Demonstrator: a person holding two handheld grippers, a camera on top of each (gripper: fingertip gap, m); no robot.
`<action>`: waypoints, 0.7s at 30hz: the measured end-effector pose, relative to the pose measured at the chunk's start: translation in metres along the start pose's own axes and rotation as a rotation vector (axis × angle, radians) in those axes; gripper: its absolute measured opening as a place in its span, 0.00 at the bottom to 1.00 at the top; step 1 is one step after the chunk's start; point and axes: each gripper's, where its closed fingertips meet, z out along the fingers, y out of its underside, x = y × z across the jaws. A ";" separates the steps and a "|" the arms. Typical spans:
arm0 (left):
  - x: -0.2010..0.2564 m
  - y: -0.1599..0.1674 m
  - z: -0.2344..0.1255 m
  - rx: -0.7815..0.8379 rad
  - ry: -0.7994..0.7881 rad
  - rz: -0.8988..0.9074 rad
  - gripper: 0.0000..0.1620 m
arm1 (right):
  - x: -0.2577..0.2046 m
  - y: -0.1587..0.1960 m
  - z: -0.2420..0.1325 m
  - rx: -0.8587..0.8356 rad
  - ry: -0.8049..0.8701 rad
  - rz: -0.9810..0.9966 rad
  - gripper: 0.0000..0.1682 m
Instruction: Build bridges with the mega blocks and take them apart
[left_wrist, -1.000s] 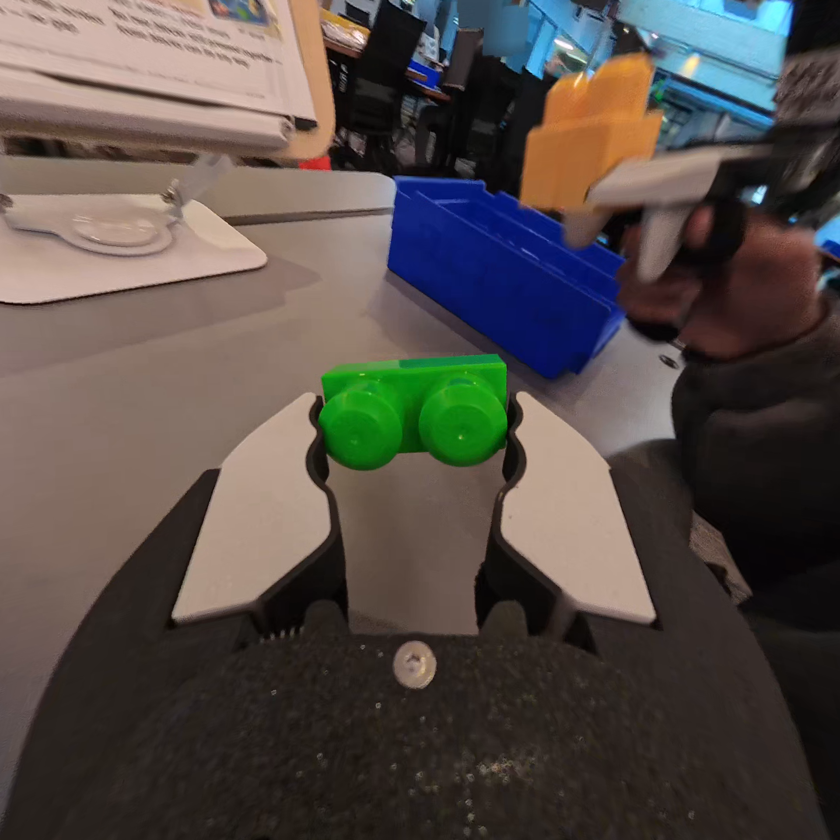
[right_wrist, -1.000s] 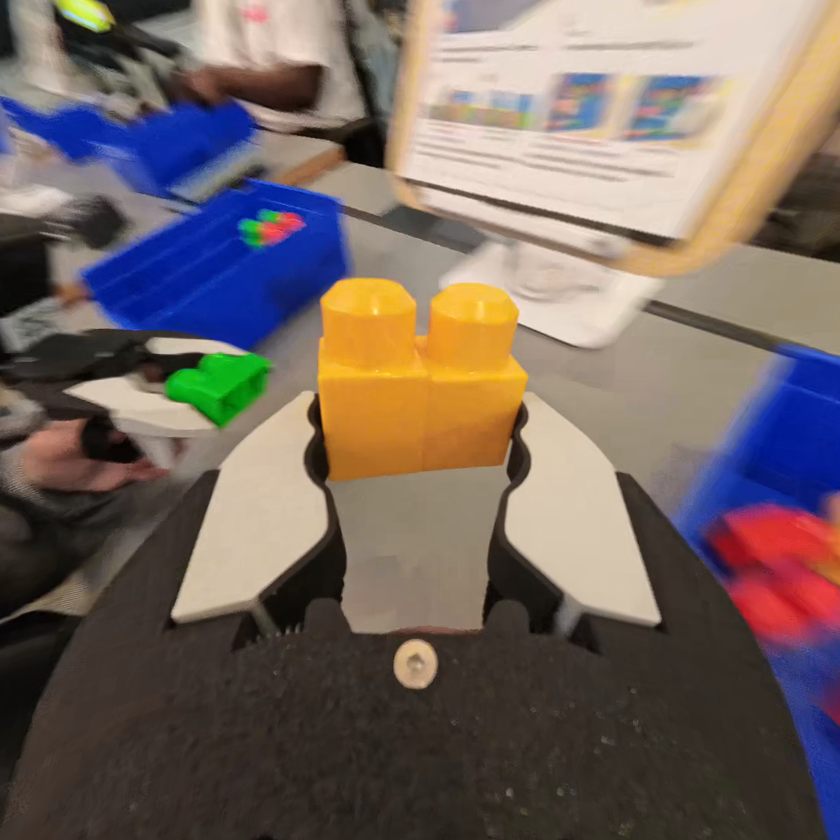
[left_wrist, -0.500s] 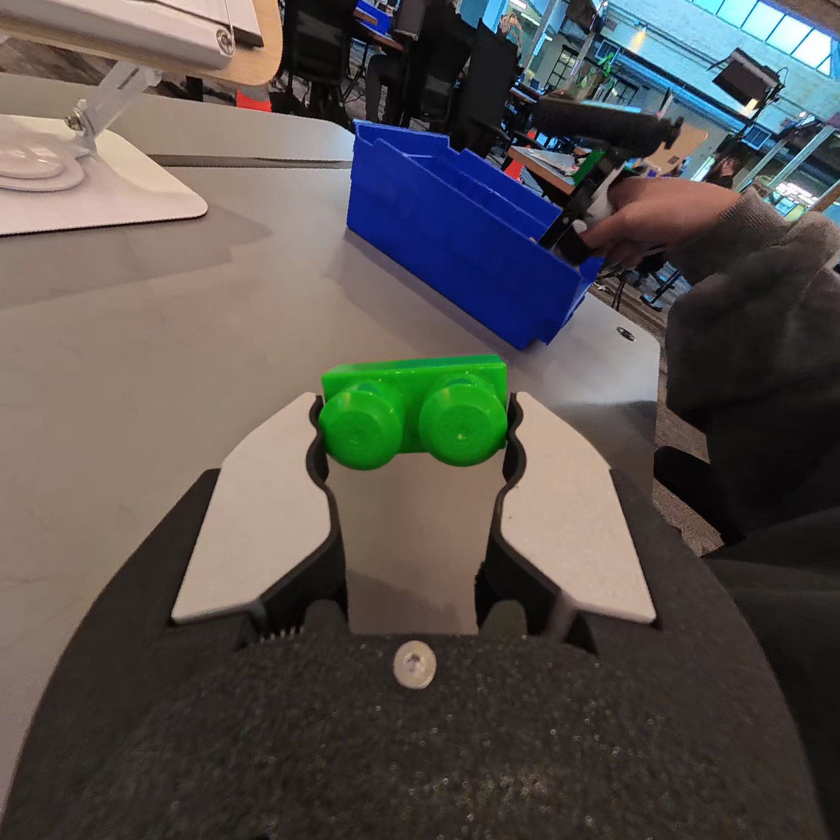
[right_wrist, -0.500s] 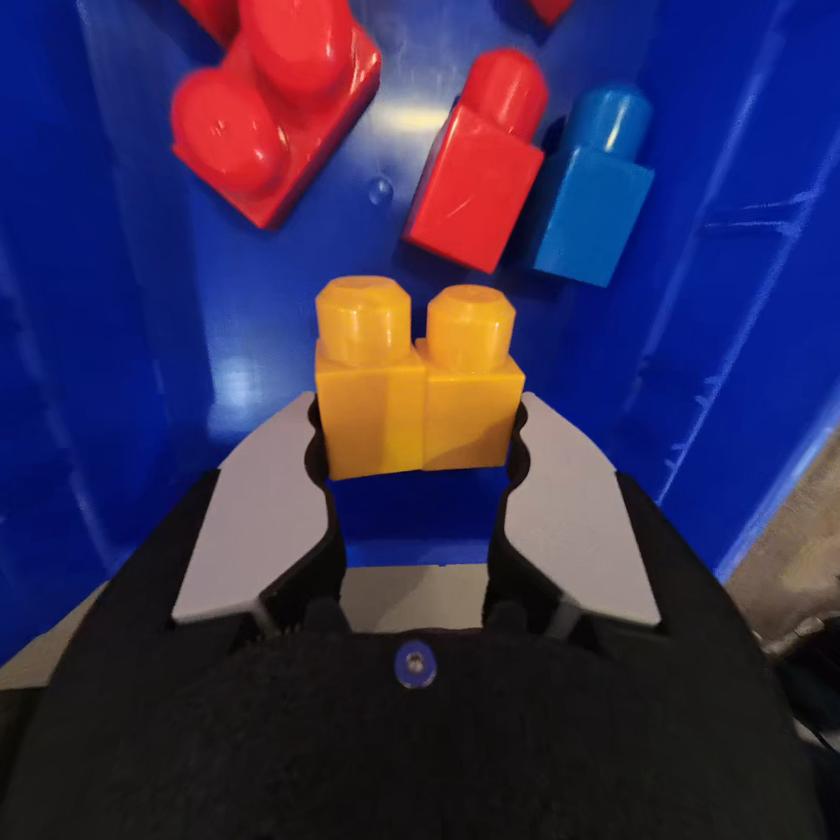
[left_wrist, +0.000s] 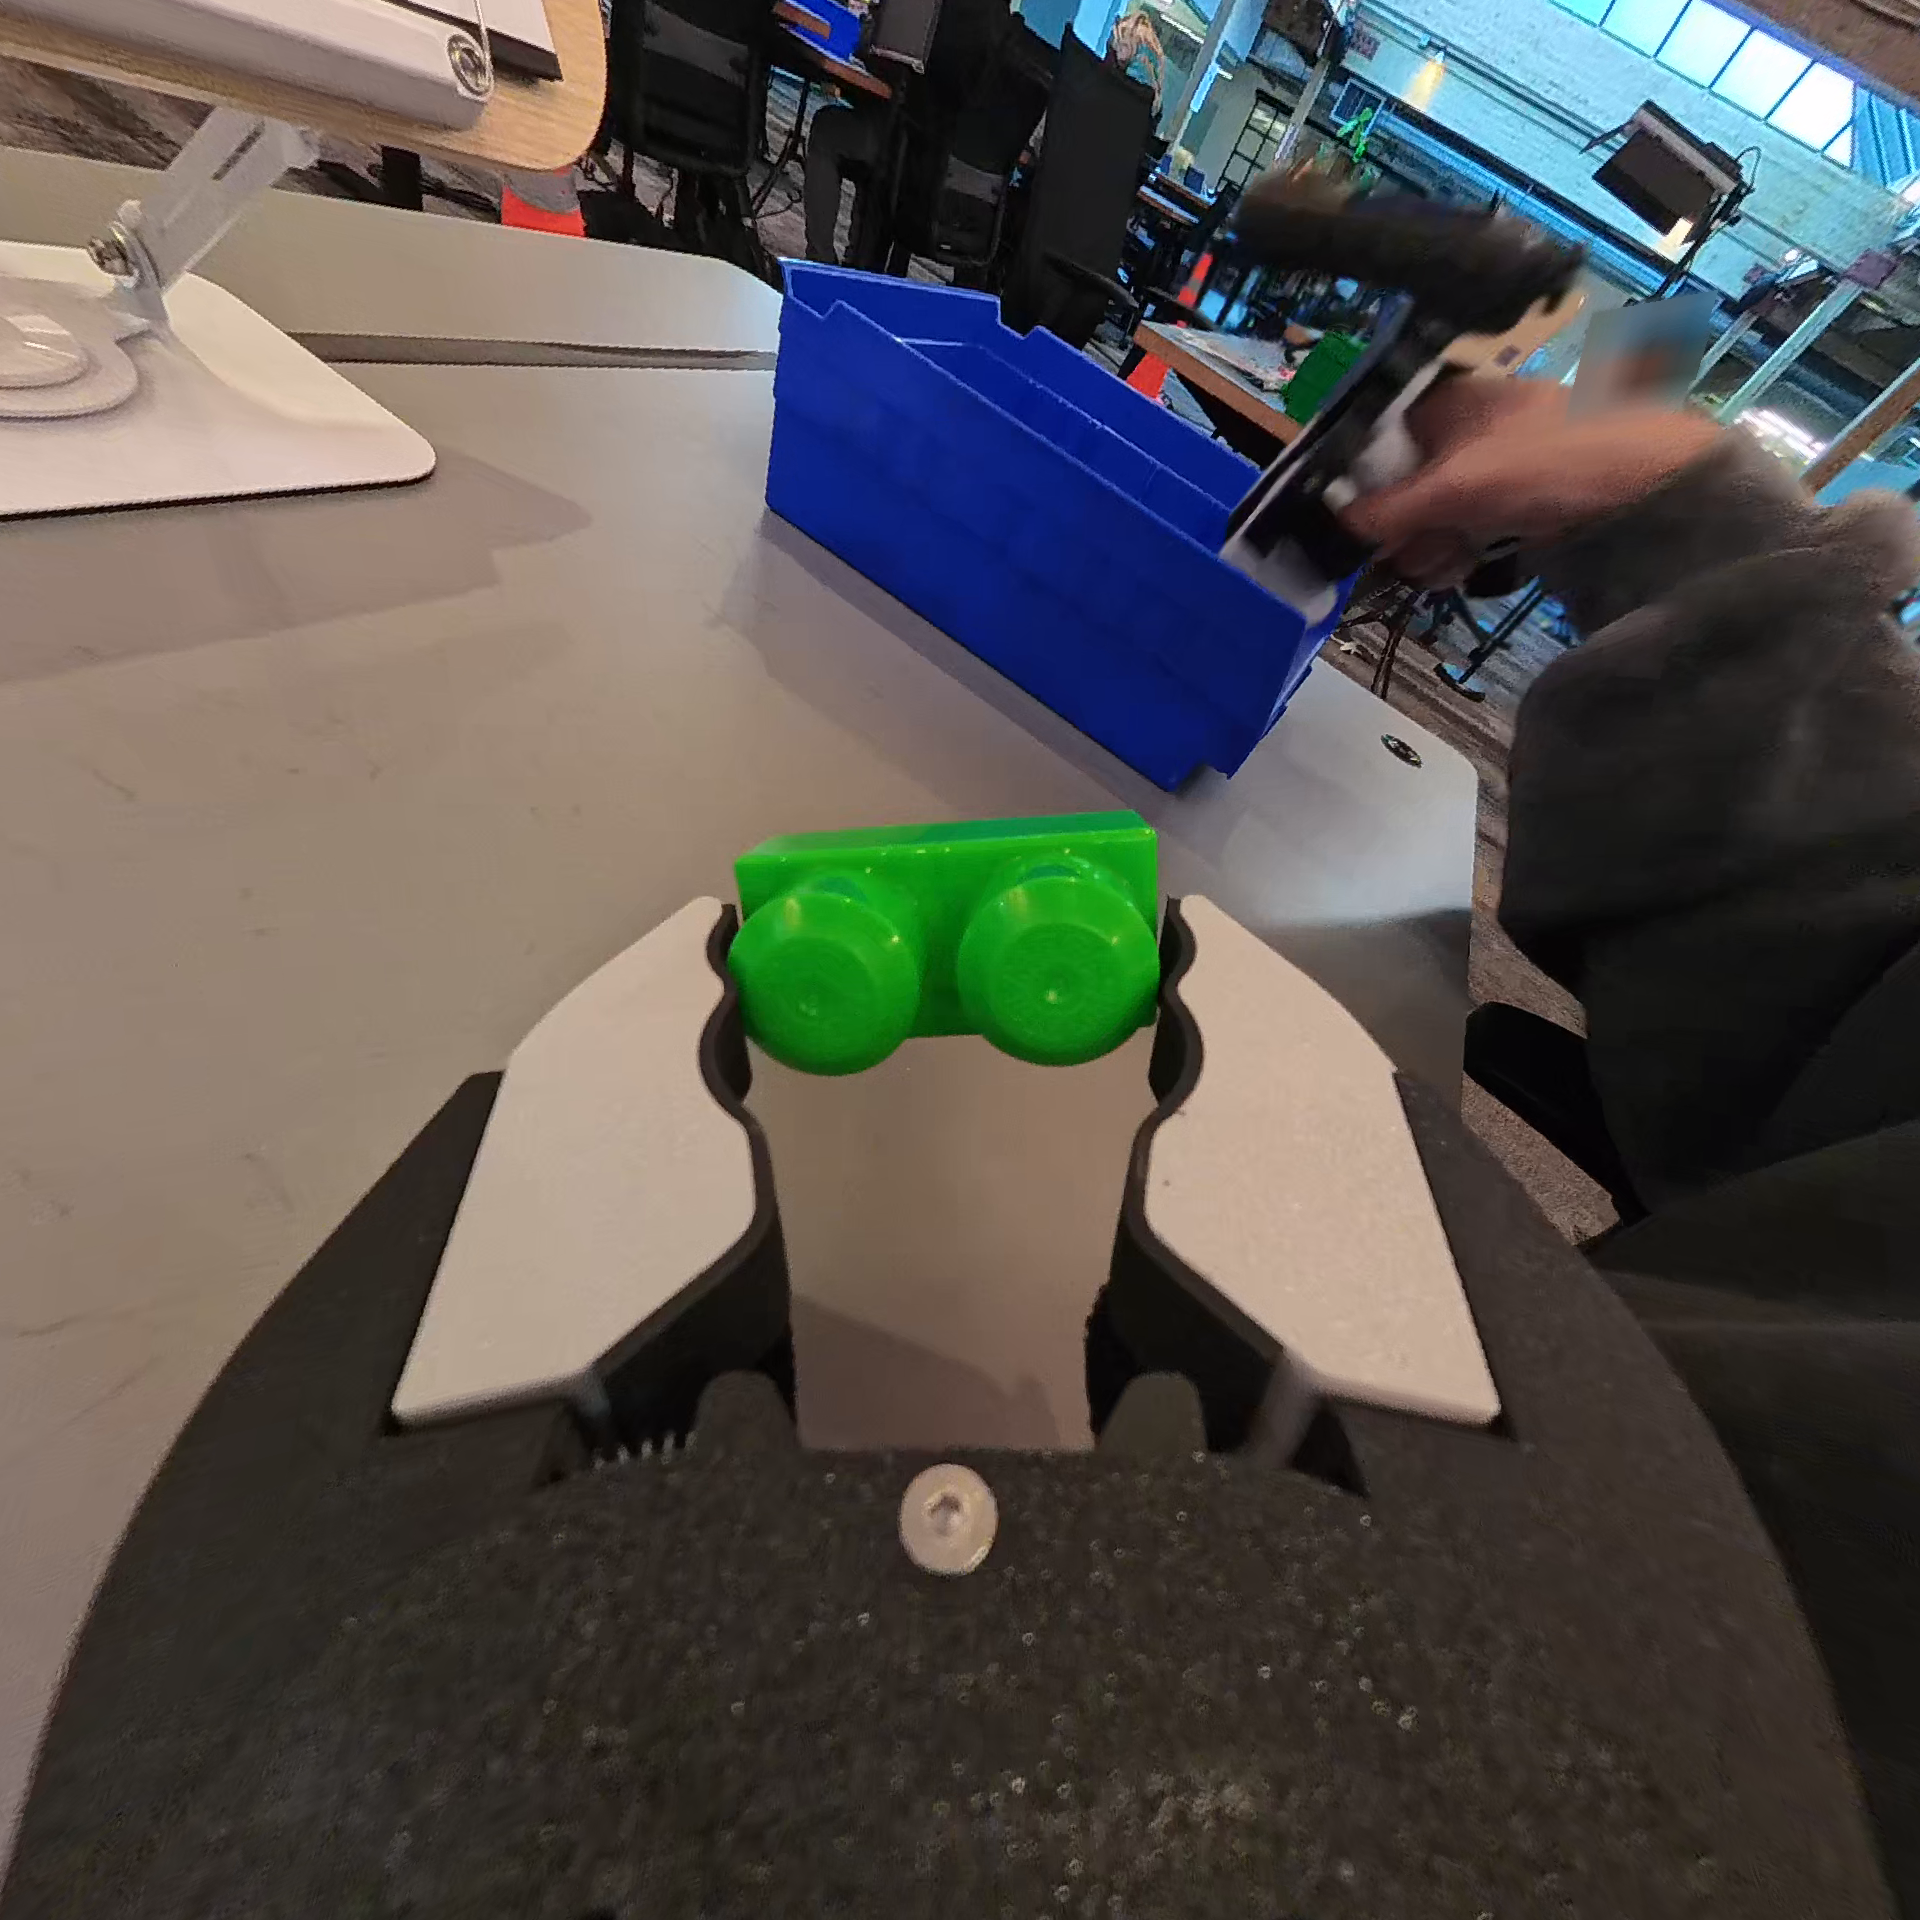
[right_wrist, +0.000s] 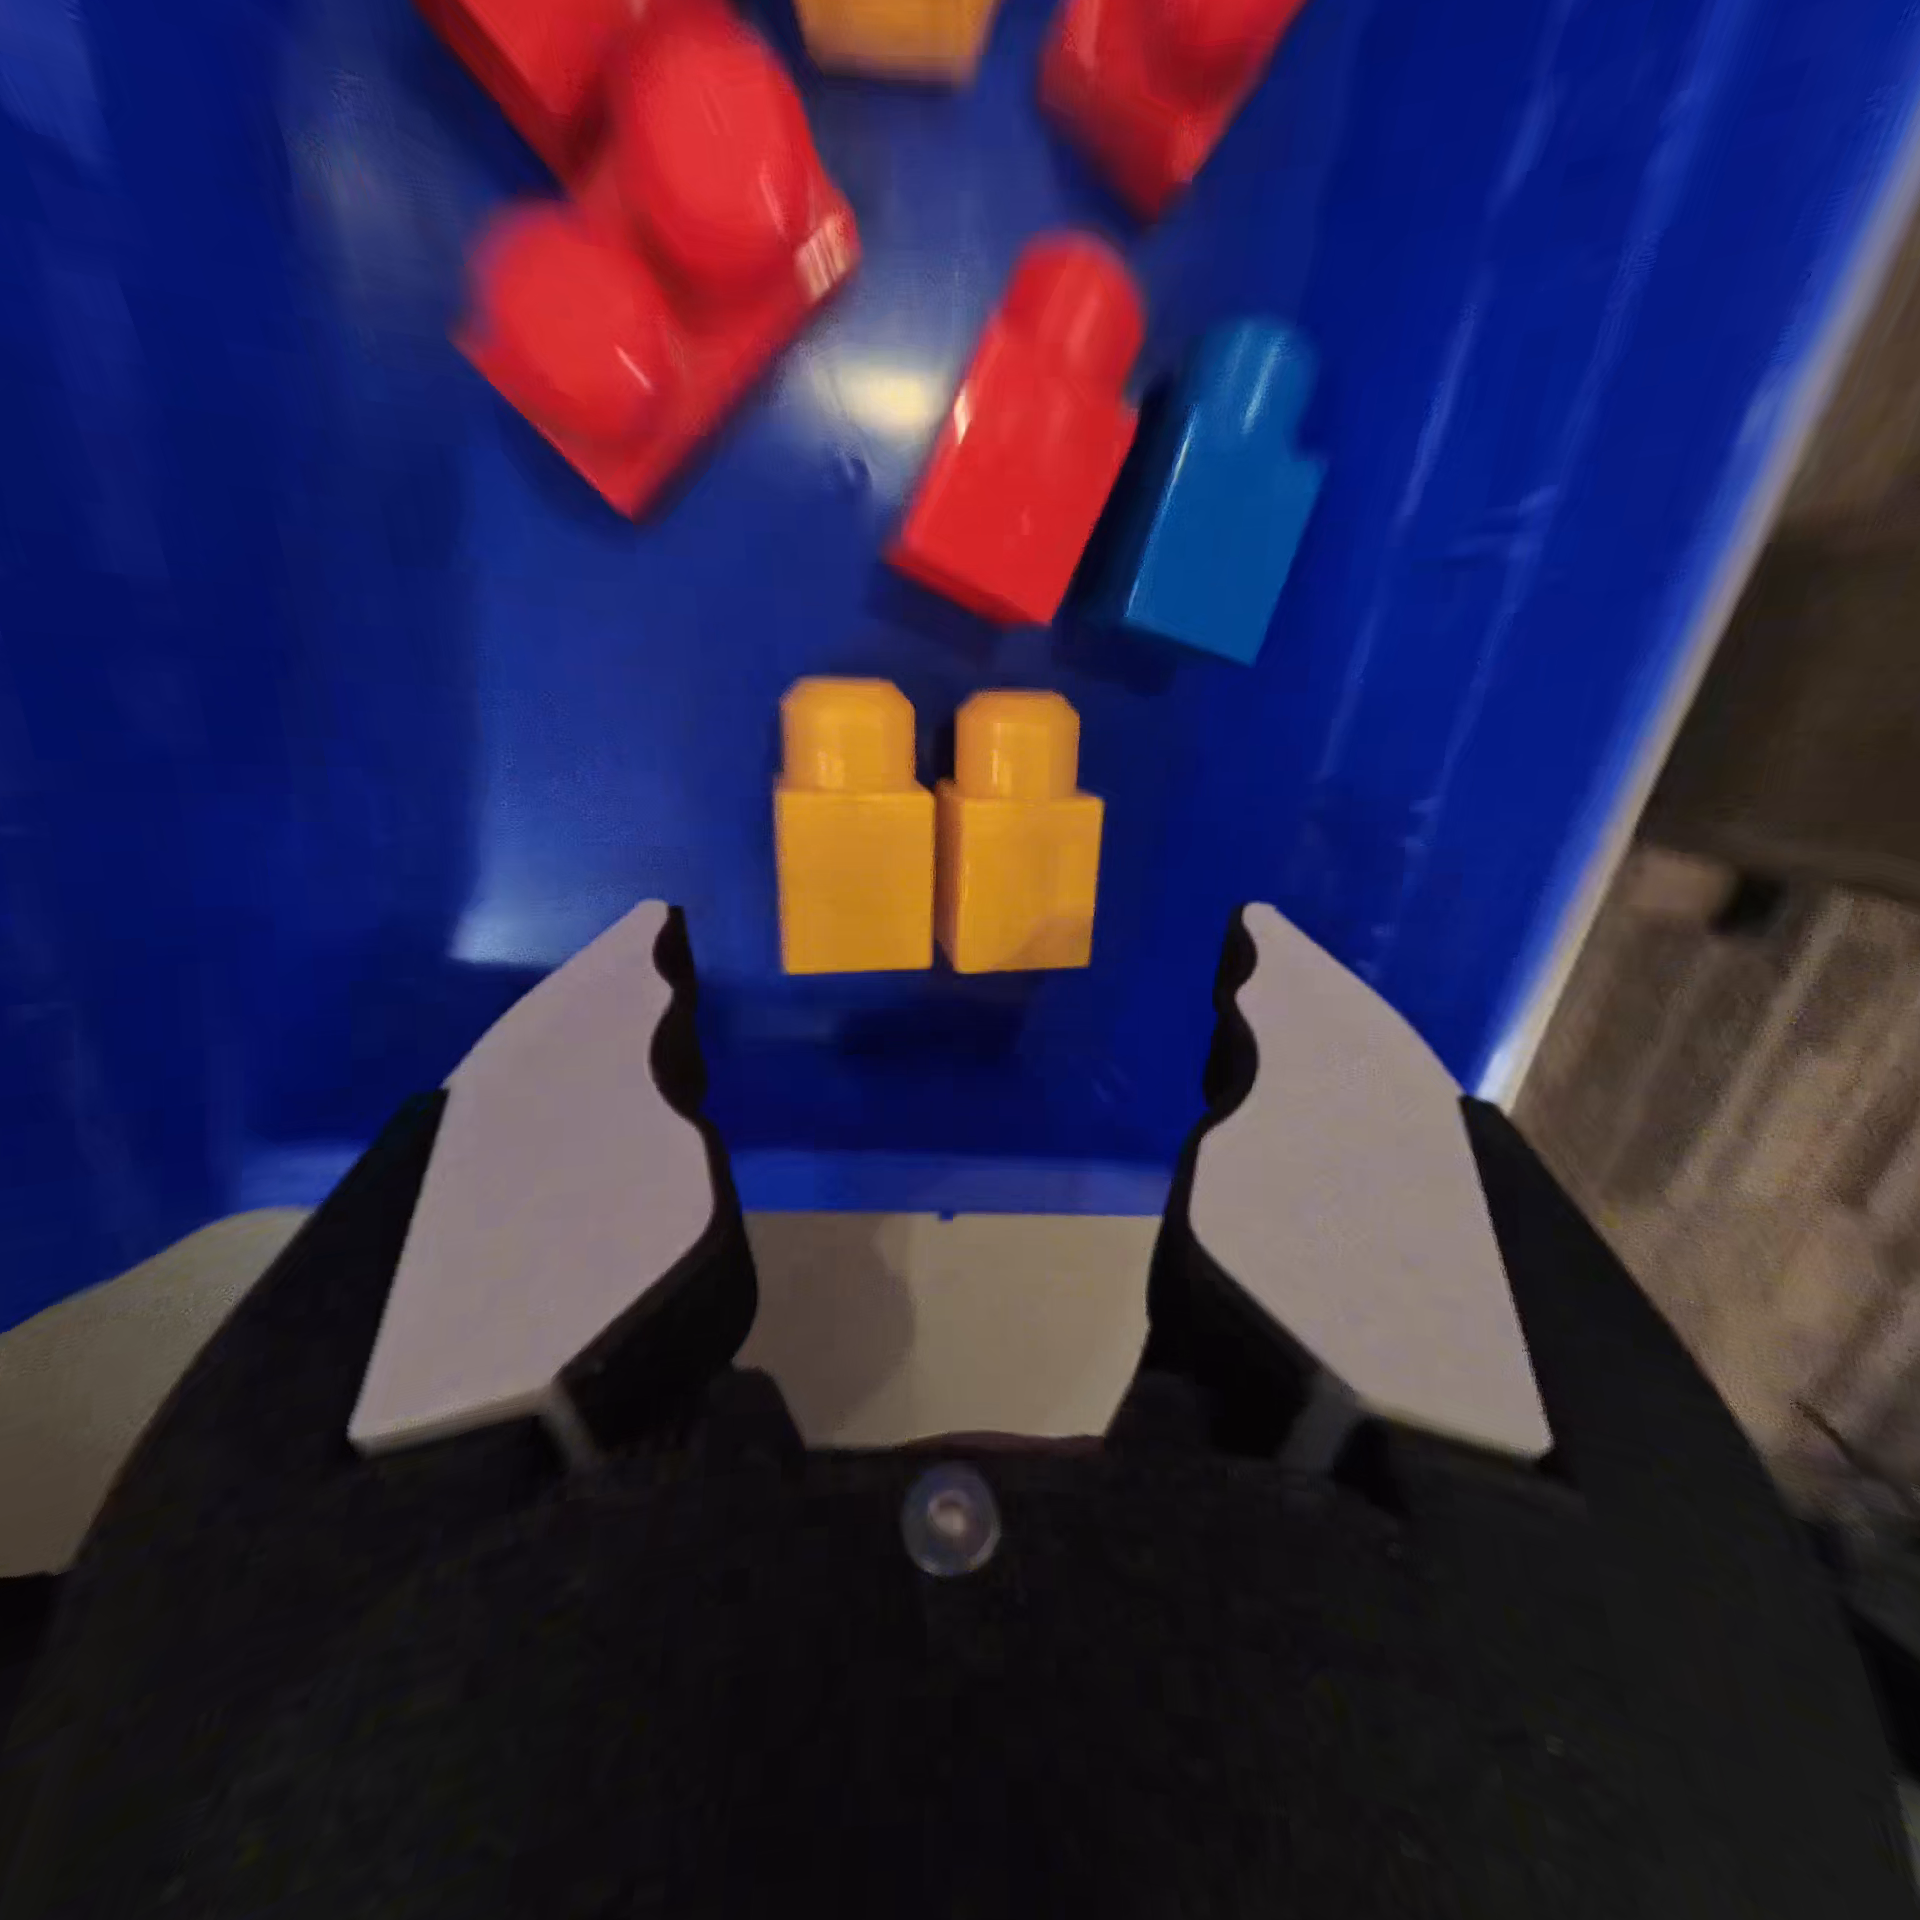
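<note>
Left gripper (left_wrist: 945, 987) fingers pinching green two-stud block (left_wrist: 943, 935) above desk (left_wrist: 364, 810). Right gripper (right_wrist: 951, 966) fingers spread over blue bin (right_wrist: 260, 727); orange block (right_wrist: 935, 852) loose inside. Risks: green block slipping from shallow tip pinch; spread fingers knocking red block (right_wrist: 1023, 436).

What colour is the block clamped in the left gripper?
Bright green block, seen best in the left wrist view.
</note>
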 end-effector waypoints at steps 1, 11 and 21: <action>0.000 0.000 0.000 -0.001 -0.002 0.002 0.47 | -0.005 -0.014 -0.025 0.128 -0.026 0.000 0.56; -0.003 0.007 0.004 -0.034 -0.026 0.013 0.47 | -0.242 -0.036 -0.153 1.075 -0.966 -0.198 0.50; -0.020 0.026 0.025 -0.413 -0.098 0.188 0.47 | -0.260 -0.010 -0.121 0.999 -1.144 -0.166 0.39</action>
